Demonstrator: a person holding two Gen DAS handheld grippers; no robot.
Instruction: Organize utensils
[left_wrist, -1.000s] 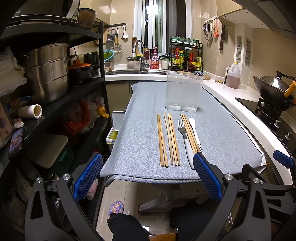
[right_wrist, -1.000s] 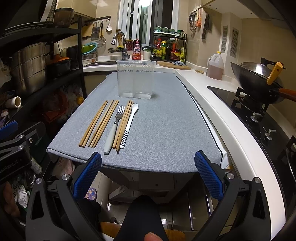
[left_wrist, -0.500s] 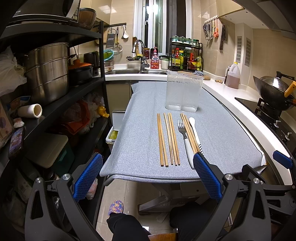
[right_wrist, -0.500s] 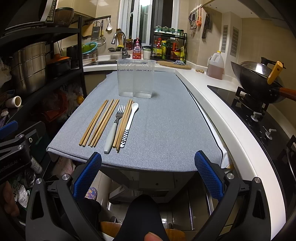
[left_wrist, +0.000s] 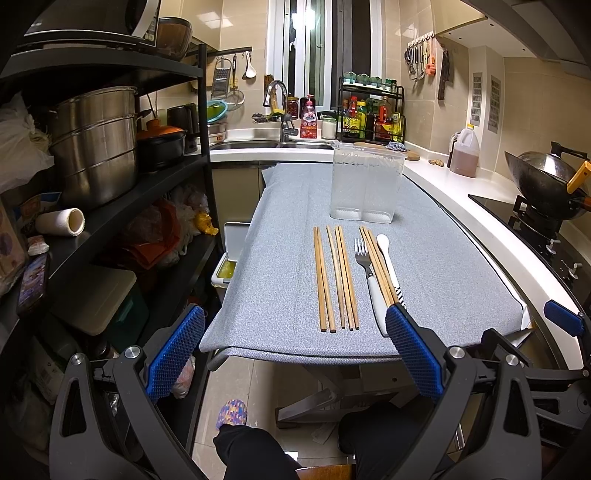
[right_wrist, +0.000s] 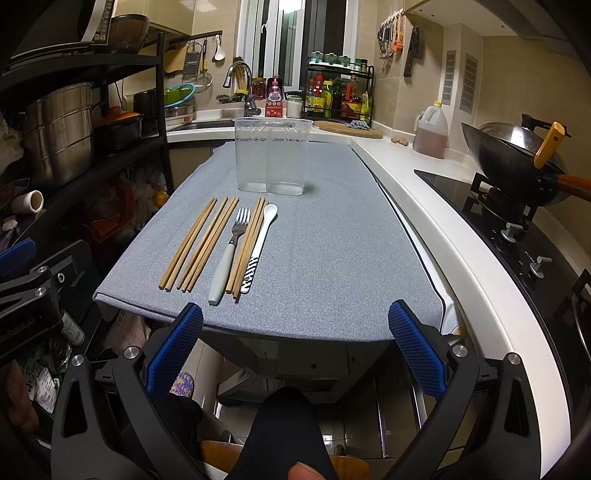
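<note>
Chopsticks (right_wrist: 207, 243), a fork (right_wrist: 231, 251) and a spoon (right_wrist: 258, 245) lie flat on the table (right_wrist: 332, 258) before an empty bin (right_wrist: 271, 160). All look light, stiff and slippery; pinching mid-shaft seems best. Both left tongs (left_wrist: 293, 354) and right tongs (right_wrist: 293, 350) gape empty.

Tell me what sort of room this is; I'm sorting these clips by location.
A small home kitchen, most likely: a sink with faucet at the back, a wok on a gas stove, and a rack of condiment bottles.

A small home kitchen. A chrome tap (right_wrist: 238, 75) over a steel sink, a black wok (right_wrist: 513, 166) on a gas hob and a black spice rack (left_wrist: 371, 110) show it.
</note>
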